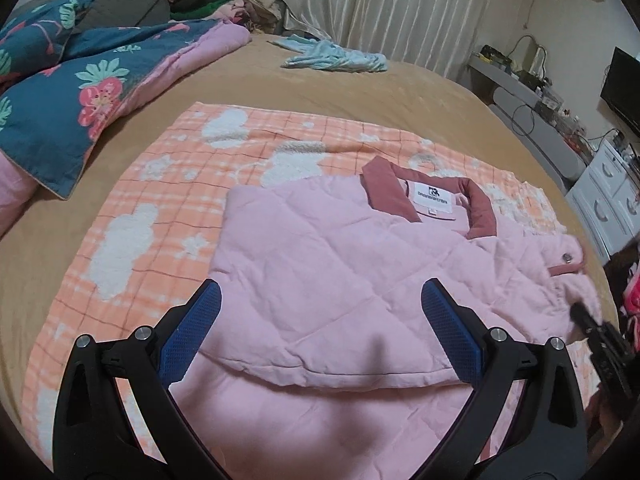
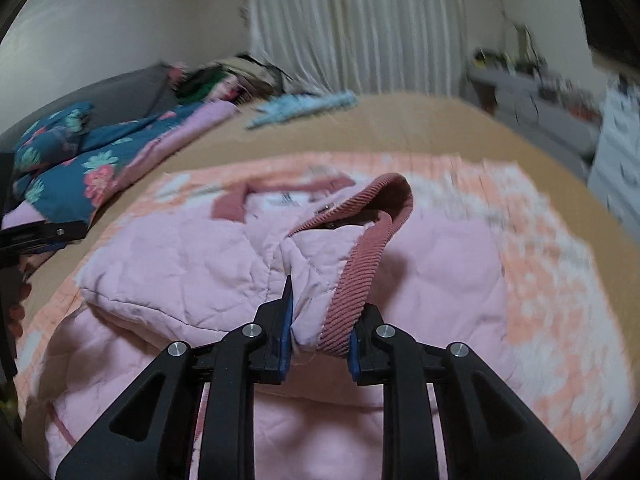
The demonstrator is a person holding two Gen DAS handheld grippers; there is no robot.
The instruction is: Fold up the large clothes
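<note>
Two claws over pink jacket on bed: left claw gaping, empty; right claw clamping jacket's cuff.

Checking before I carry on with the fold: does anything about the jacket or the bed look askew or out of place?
The pink jacket lies neatly on the checked blanket, collar flat. The right gripper holds its corduroy-trimmed cuff, lifted, as folding needs. The one stray item is a crumpled light blue garment, far across the bed.
</note>
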